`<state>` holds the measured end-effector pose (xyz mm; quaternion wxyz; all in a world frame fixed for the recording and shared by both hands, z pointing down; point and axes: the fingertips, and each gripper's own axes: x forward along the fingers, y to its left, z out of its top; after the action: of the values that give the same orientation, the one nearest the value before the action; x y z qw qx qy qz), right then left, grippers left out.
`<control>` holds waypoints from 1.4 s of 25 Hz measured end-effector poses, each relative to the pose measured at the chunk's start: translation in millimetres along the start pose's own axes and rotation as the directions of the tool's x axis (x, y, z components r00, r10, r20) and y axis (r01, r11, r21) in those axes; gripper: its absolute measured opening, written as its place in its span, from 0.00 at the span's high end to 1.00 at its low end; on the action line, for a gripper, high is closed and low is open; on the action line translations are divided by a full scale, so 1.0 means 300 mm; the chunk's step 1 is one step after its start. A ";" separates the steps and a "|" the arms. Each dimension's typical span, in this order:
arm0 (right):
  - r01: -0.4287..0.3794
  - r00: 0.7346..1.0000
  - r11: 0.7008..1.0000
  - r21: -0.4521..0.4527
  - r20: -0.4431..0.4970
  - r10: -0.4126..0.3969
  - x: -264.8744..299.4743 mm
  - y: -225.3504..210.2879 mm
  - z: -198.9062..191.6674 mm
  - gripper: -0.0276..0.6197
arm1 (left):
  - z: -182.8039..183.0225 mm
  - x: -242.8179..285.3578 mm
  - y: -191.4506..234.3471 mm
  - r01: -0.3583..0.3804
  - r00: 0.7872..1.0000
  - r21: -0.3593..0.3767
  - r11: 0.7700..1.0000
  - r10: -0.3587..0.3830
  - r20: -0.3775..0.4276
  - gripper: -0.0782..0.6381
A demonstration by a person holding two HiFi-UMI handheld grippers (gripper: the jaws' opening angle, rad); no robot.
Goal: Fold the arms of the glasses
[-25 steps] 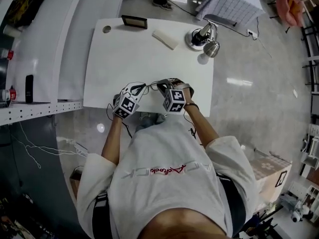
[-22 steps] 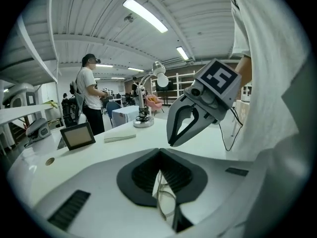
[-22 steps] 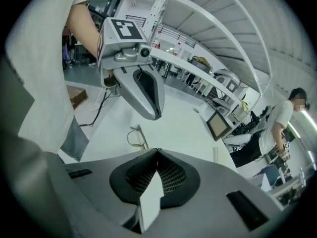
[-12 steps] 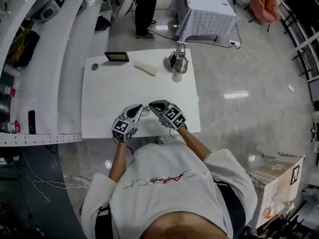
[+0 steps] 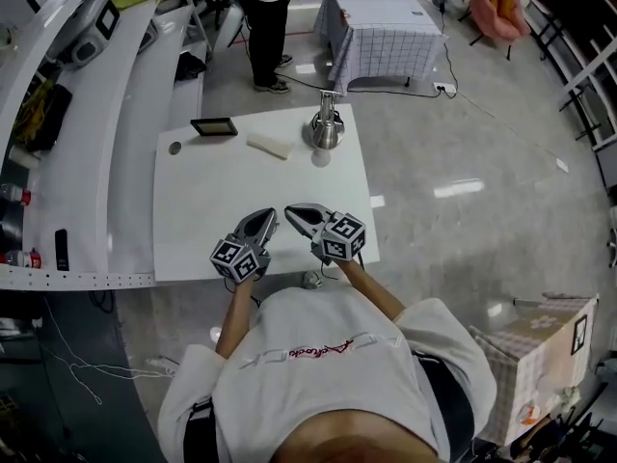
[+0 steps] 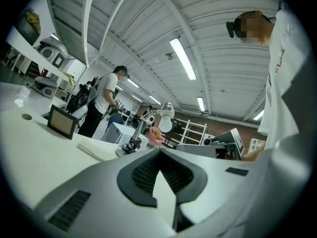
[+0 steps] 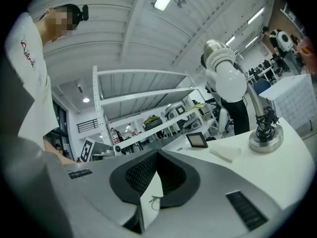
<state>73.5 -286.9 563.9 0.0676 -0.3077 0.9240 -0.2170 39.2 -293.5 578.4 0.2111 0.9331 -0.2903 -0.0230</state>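
Over the white table (image 5: 217, 177), left claw (image 5: 268, 215) and right claw (image 5: 292, 210) hover closed.

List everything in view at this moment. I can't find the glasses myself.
white rectangular table: one, white, middle of the head view
black-framed flat panel: one, black, far left of the table
pale flat block: one, cream, between panel and lamp
silver desk lamp: one, silver, far right of the table
table under a checked cloth: one, white, beyond the lamp
standing person: one, white top and dark trousers, beyond the table
glasses: none that I can make out
left gripper: one, grey, over the table's near edge, jaws together
right gripper: one, grey, beside the left gripper, jaws together
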 end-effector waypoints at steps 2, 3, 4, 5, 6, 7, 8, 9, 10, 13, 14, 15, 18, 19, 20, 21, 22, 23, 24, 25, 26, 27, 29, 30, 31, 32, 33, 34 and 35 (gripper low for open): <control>-0.003 1.000 1.000 0.001 0.022 0.003 -0.018 0.010 0.014 0.92 | 0.008 0.011 -0.022 0.015 1.000 0.005 1.000 -0.015 0.006 0.85; -0.007 1.000 1.000 -0.001 0.029 0.007 -0.019 0.018 0.019 0.92 | 0.012 0.009 -0.029 0.019 1.000 0.009 1.000 -0.019 0.004 0.85; -0.013 0.999 1.000 -0.007 0.031 0.013 -0.016 0.028 0.022 0.92 | 0.017 0.004 -0.032 0.020 1.000 0.015 1.000 -0.020 0.001 0.85; -0.018 0.999 1.000 -0.019 0.031 0.019 -0.009 0.039 0.024 0.92 | 0.023 -0.006 -0.033 0.019 1.000 0.020 1.000 -0.019 0.000 0.85; -0.021 0.999 0.999 -0.034 0.028 0.022 -0.004 0.051 0.025 0.92 | 0.028 -0.017 -0.034 0.016 1.000 0.026 1.000 -0.016 0.000 0.85; -0.021 1.000 0.998 -0.051 0.020 0.022 -0.002 0.060 0.025 0.93 | 0.030 -0.028 -0.036 0.012 1.000 0.031 0.999 -0.012 0.002 0.85; -0.017 1.000 0.997 -0.071 0.011 0.018 -0.002 0.068 0.023 0.93 | 0.028 -0.039 -0.039 0.008 1.000 0.033 0.999 -0.008 0.005 0.85; -0.011 1.000 0.996 -0.093 0.001 0.011 -0.005 0.074 0.018 0.93 | 0.022 -0.052 -0.043 0.002 1.000 0.035 0.999 -0.002 0.007 0.85; -0.004 1.000 0.993 -0.119 -0.011 0.002 -0.008 0.080 0.009 0.93 | 0.015 -0.066 -0.045 -0.005 1.000 0.037 0.999 0.005 0.007 0.85; 0.010 0.998 0.975 -0.221 -0.062 -0.024 -0.016 0.114 -0.034 0.93 | -0.012 -0.124 -0.047 -0.045 0.999 0.052 0.998 0.046 0.000 0.85; 0.007 0.997 0.968 -0.252 -0.077 -0.027 -0.021 0.133 -0.048 0.93 | -0.019 -0.147 -0.052 -0.058 0.998 0.058 0.997 0.058 0.000 0.85; 0.003 0.996 0.962 -0.274 -0.089 -0.029 -0.028 0.156 -0.062 0.93 | -0.024 -0.173 -0.060 -0.069 0.998 0.061 0.996 0.068 0.003 0.85; -0.004 0.993 0.949 -0.314 -0.110 -0.033 -0.052 0.223 -0.091 0.93 | -0.009 -0.244 -0.103 -0.088 0.996 0.065 0.994 0.086 0.031 0.85; -0.003 0.993 0.947 -0.322 -0.113 -0.036 -0.064 0.245 -0.098 0.93 | -0.004 -0.266 -0.121 -0.092 0.995 0.071 0.993 0.090 0.040 0.85; -0.001 0.993 0.945 -0.326 -0.115 -0.038 -0.076 0.267 -0.107 0.93 | -0.007 -0.291 -0.136 -0.098 0.995 0.084 0.992 0.095 0.044 0.85; 0.002 0.993 0.945 -0.327 -0.115 -0.042 -0.089 0.290 -0.120 0.93 | -0.018 -0.319 -0.147 -0.104 0.994 0.098 0.990 0.101 0.044 0.85; 0.007 0.992 0.945 -0.326 -0.114 -0.047 -0.102 0.312 -0.134 0.93 | -0.035 -0.347 -0.157 -0.110 0.993 0.109 0.988 0.106 0.044 0.85; 0.013 0.992 0.946 -0.325 -0.114 -0.052 -0.117 0.334 -0.148 0.93 | -0.051 -0.374 -0.172 -0.114 0.993 0.111 0.987 0.110 0.044 0.85; 0.018 0.992 0.946 -0.323 -0.113 -0.057 -0.134 0.358 -0.163 0.93 | -0.066 -0.401 -0.194 -0.116 0.993 0.106 0.988 0.112 0.046 0.85; 0.022 0.992 0.946 -0.324 -0.111 -0.061 -0.153 0.384 -0.178 0.93 | -0.080 -0.429 -0.219 -0.118 0.992 0.099 0.988 0.114 0.048 0.85; 0.025 0.992 0.945 -0.327 -0.110 -0.065 -0.172 0.412 -0.195 0.93 | -0.095 -0.459 -0.244 -0.120 0.992 0.097 0.988 0.116 0.048 0.85; 0.027 0.992 0.942 -0.335 -0.109 -0.067 -0.191 0.441 -0.210 0.93 | -0.109 -0.488 -0.268 -0.121 0.992 0.099 0.988 0.117 0.047 0.85; 0.026 0.991 0.935 -0.355 -0.113 -0.070 -0.225 0.495 -0.242 0.93 | -0.132 -0.537 -0.310 -0.122 0.992 0.110 0.986 0.117 0.048 0.85; 0.025 0.990 0.931 -0.363 -0.118 -0.072 -0.242 0.520 -0.259 0.93 | -0.142 -0.559 -0.329 -0.124 0.992 0.114 0.986 0.119 0.050 0.85; 0.025 0.990 0.930 -0.368 -0.122 -0.075 -0.261 0.547 -0.278 0.93 | -0.153 -0.583 -0.351 -0.126 0.991 0.116 0.985 0.121 0.051 0.85; 0.027 0.989 0.929 -0.369 -0.125 -0.079 -0.284 0.577 -0.299 0.93 | -0.168 -0.609 -0.375 -0.129 0.991 0.115 0.985 0.124 0.051 0.85; 0.032 0.989 0.930 -0.366 -0.126 -0.083 -0.309 0.605 -0.320 0.93 | -0.185 -0.633 -0.400 -0.132 0.991 0.115 0.985 0.127 0.050 0.85; 0.039 0.988 0.932 -0.361 -0.123 -0.089 -0.333 0.627 -0.336 0.93 | -0.200 -0.653 -0.424 -0.133 0.991 0.117 0.984 0.128 0.048 0.85; 0.047 0.988 0.933 -0.357 -0.118 -0.095 -0.354 0.643 -0.347 0.93 | -0.212 -0.668 -0.446 -0.133 0.991 0.120 0.984 0.128 0.046 0.85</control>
<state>27.8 -47.7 570.9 -0.0588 -0.3329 0.9385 -0.0699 -45.5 -59.4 565.7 0.1486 0.9227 -0.3557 -0.0091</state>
